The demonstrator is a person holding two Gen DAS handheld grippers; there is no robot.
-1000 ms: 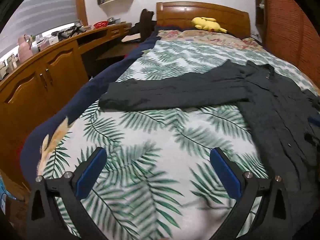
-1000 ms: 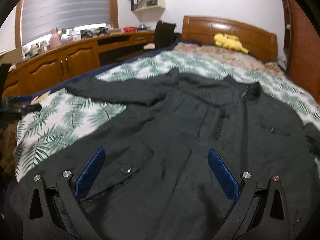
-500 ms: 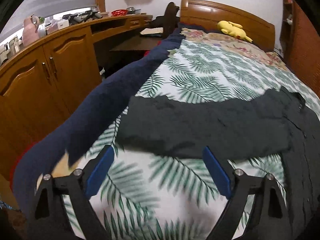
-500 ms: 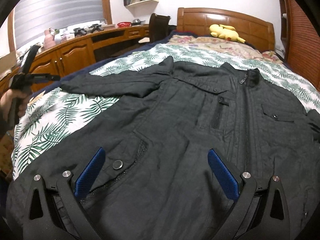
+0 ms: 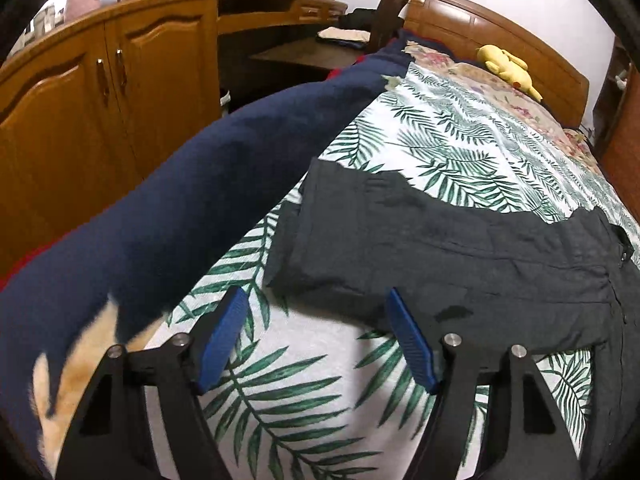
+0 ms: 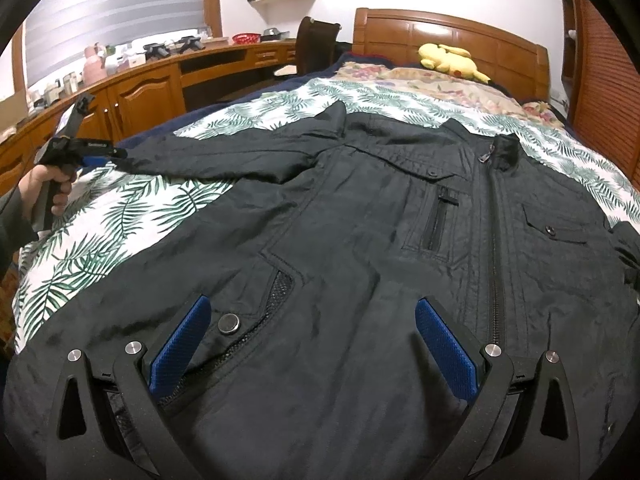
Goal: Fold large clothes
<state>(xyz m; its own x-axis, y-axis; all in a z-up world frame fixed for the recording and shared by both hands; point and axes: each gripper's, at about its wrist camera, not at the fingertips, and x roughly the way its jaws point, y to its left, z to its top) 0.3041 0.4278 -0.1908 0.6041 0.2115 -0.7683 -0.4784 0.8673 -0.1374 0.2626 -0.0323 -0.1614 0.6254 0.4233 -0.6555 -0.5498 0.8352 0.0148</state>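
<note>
A large black jacket (image 6: 380, 248) lies flat, front up, on the palm-leaf bedspread (image 6: 132, 216). Its left sleeve (image 5: 420, 240) stretches out sideways toward the bed's edge. My left gripper (image 5: 316, 300) is open, its blue pads just short of the sleeve's cuff end, low over the bed. It also shows in the right wrist view (image 6: 100, 152), held by a hand at the cuff. My right gripper (image 6: 312, 312) is open and empty, hovering over the jacket's lower front near a snap-button pocket (image 6: 229, 323).
A dark blue blanket (image 5: 160, 216) hangs over the bed's left side. Wooden cabinets and a desk (image 5: 100, 80) run along the left wall. A wooden headboard (image 6: 448, 36) and yellow plush toy (image 6: 448, 60) are at the far end. A chair (image 6: 316, 44) stands by the desk.
My left gripper has moved forward and left to the sleeve's cuff end, and its jaws have narrowed somewhat. My right gripper has risen slightly over the jacket's lower front.
</note>
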